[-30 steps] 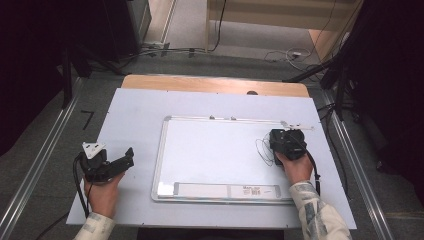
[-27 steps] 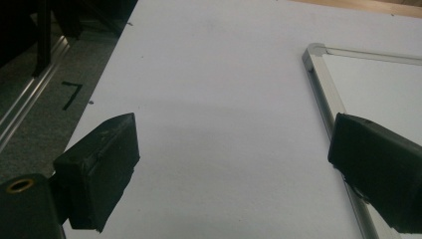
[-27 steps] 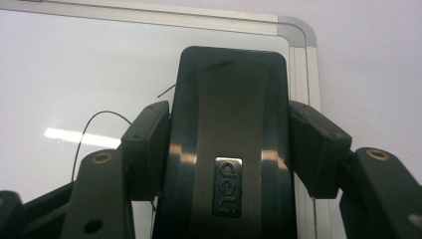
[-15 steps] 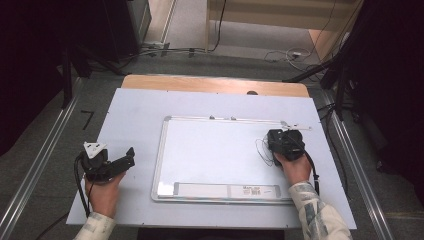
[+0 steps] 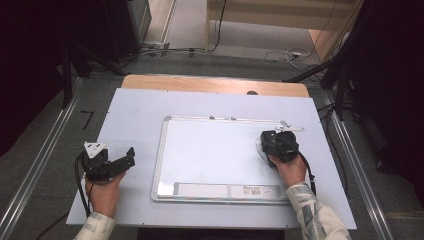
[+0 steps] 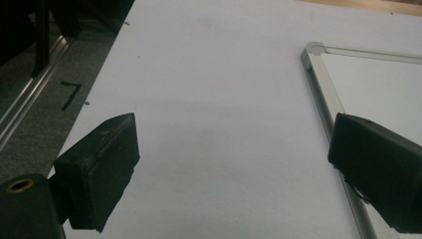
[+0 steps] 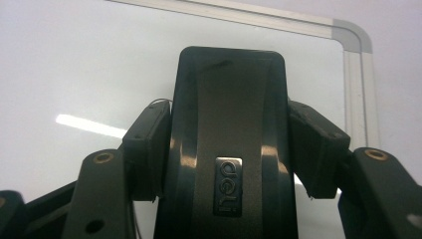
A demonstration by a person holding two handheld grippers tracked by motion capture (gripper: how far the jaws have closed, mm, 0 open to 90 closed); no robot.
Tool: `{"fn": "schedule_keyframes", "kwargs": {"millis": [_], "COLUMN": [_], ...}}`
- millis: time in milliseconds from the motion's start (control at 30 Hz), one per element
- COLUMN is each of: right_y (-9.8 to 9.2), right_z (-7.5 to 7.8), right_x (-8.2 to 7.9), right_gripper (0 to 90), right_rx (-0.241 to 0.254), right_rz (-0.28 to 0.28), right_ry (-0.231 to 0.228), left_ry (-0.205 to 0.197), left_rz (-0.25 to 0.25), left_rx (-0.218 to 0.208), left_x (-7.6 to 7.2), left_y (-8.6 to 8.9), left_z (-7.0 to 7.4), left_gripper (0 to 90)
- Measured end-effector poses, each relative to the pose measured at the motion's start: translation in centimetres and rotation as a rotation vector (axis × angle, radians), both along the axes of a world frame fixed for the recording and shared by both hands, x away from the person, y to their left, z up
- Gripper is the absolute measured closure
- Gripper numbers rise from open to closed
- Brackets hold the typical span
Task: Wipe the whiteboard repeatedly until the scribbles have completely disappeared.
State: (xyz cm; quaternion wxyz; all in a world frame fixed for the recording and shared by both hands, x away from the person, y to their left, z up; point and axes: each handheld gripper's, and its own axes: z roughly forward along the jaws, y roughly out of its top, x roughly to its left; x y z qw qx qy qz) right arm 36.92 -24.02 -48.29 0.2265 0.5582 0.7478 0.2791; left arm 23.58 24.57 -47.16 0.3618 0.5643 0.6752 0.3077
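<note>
Black eraser (image 7: 230, 144) clenched in R claw (image 7: 229, 149) on whiteboard (image 5: 210, 150); L claw (image 6: 234, 164) released.

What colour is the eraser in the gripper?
Black eraser, clearest in the right gripper view.

We can read two markings. The first is the brand "deli", in raised lettering on a small shiny plate set into the top of the black eraser (image 7: 230, 144); in the right gripper view the word runs sideways, up the plate. The second is a hand-drawn black "7" on the grey floor (image 5: 88, 119) to the left of the table, also seen in the left gripper view (image 6: 71, 94). Along the near edge of the whiteboard (image 5: 210, 150) in the high view runs a pale label strip (image 5: 227, 190) with a small block of dark print, possibly a barcode, but we find it too small to read.
</note>
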Motion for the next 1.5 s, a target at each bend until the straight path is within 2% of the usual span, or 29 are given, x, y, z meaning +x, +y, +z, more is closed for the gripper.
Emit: {"fn": "schedule_keyframes", "kwargs": {"millis": [467, 867, 933, 1200, 1500], "right_y": [2.0, 4.6, 4.4, 2.9, 0.6], "right_z": [-0.1, -0.2, -0.2, -0.1, -0.1], "right_x": [-0.6, -1.6, -1.5, -1.0, -0.2], "right_gripper": [36.4, 36.4, 36.3, 36.3, 36.3], "right_rx": [0.003, -0.001, 0.014, 0.009, -0.011], "right_rz": [0.056, 0.142, 0.143, 0.155, 0.114], "right_ry": [0.004, -0.001, 0.008, 0.003, -0.016], "left_ry": [0.002, 0.001, 0.003, 0.001, 0.003], "left_rz": [-0.002, -0.002, -0.001, 0.009, 0.009], "left_rx": [0.001, -0.002, -0.003, -0.019, -0.023], "left_x": [0.0, 0.0, -0.1, -0.4, -0.4], "left_y": [0.0, 0.0, 0.1, 0.7, 0.7], "left_z": [0.0, 0.0, 0.1, 0.0, 0.0], "left_gripper": [6.4, 6.3, 6.4, 6.4, 6.4]}}
